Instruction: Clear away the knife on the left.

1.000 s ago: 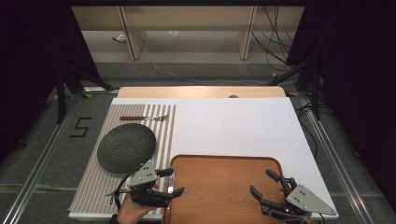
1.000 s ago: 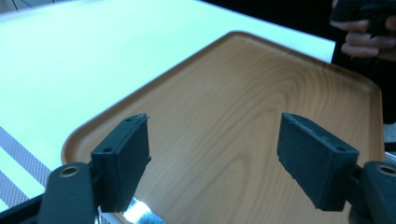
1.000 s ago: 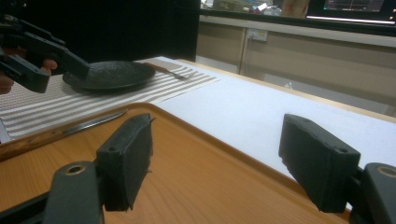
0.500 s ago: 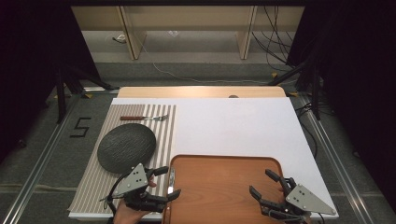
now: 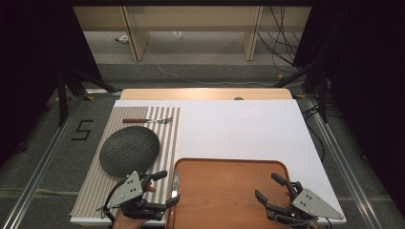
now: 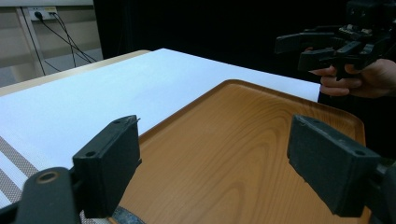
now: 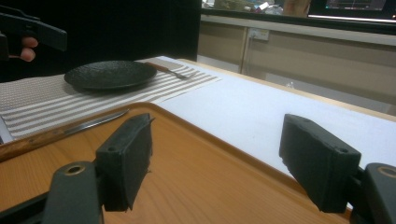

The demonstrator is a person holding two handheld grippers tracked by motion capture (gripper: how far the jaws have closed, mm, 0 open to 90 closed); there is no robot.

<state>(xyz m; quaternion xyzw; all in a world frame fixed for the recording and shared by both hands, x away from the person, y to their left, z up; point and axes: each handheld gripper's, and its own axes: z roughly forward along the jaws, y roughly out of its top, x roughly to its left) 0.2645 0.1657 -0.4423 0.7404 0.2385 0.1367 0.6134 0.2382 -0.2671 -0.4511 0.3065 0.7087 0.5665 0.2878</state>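
Left gripper (image 5: 162, 188) at near left, jaws just opened wide, empty, over knife (image 5: 175, 185) lying on wooden tray's (image 5: 229, 191) left rim. Right gripper (image 5: 272, 188) open, empty, over tray's near right corner. Farther: black plate (image 5: 129, 150) on striped placemat (image 5: 95, 191), fork (image 5: 147, 120) beyond.

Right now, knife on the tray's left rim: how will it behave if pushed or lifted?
Likely stiff: the knife shows a thin metal blade and a wooden handle. Resting along the raised rim of the tray, it could slip off, into the tray or onto the striped mat, at a light push.
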